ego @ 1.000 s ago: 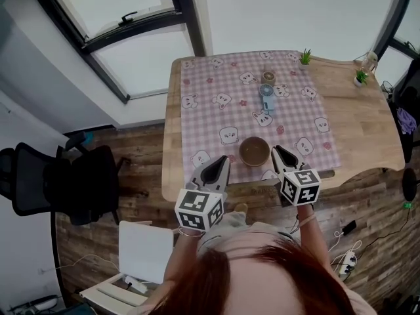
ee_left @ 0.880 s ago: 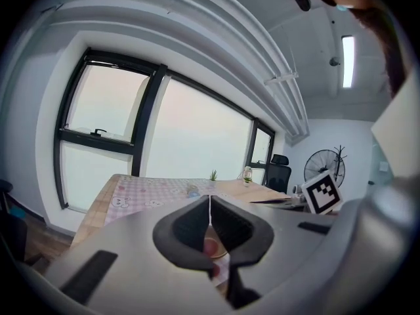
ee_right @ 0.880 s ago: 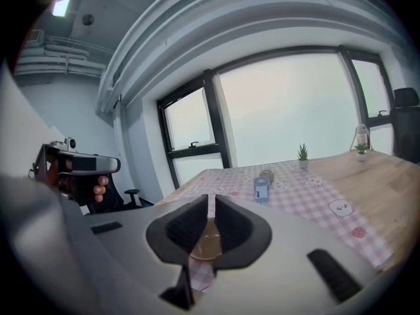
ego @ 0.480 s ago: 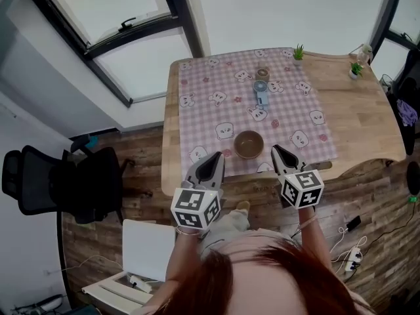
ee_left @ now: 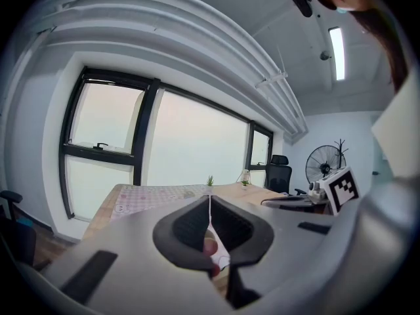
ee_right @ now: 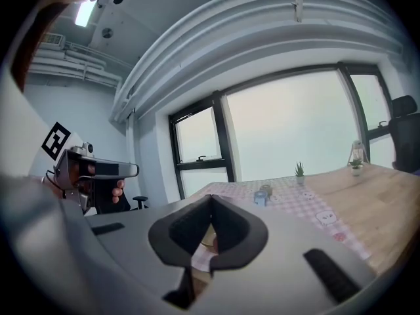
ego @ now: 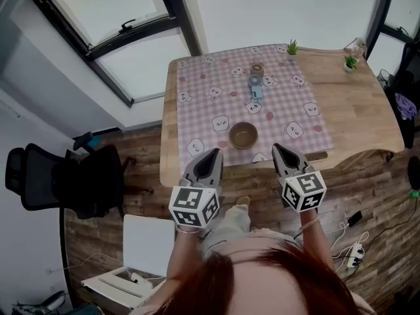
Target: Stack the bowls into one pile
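1. Bowl pile (ego: 243, 135): sits on the checked cloth (ego: 216, 100), toward the 6 o'clock edge of the table (ego: 357, 113). It reads as one stack, so stacking looks finished.
2. Left gripper (ego: 215, 153), at 7 o'clock of the pile: jaws pressed together, nothing between them.
3. Right gripper (ego: 276, 149), at 5 o'clock: likewise closed and empty. Both are held off the table edge, probably at rest.

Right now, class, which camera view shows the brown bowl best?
The head view: the bowl sits whole, seen from above, on the checked cloth. In their own views, the left claw and right claw, both shut, block nearly all of it.
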Available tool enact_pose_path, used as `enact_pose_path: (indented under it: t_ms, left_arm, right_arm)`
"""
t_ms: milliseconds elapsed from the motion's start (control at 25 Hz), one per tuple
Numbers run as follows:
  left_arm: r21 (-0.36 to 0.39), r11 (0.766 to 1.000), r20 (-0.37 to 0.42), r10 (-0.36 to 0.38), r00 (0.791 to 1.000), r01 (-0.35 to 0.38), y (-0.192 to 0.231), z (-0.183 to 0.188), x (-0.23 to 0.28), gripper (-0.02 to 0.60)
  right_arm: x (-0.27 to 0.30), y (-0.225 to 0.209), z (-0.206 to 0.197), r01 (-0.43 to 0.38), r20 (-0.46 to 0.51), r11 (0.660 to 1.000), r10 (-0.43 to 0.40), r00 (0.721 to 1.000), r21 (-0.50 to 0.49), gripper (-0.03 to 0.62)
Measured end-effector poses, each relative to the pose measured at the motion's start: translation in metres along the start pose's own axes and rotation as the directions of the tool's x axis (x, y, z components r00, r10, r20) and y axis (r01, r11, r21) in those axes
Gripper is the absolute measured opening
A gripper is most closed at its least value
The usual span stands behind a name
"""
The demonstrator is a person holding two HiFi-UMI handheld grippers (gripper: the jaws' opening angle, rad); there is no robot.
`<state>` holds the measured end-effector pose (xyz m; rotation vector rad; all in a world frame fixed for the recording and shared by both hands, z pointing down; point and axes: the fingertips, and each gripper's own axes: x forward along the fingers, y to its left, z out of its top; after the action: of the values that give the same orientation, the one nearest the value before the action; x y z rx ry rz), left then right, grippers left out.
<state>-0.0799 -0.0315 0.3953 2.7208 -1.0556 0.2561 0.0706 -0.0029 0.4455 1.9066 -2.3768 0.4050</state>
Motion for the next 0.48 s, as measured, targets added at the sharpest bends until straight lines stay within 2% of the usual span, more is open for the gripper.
enact_pose_path:
  t_ms: [480]
  left_arm:
    - [0.008,1.0,0.035,-0.013,0.999,0.012,-0.048,0.01,-0.028,0.012]
  right_arm:
    - [-0.055,0.017,0.024,0.034,0.099,0.996,-0.026,0.995,-0.077,0.0]
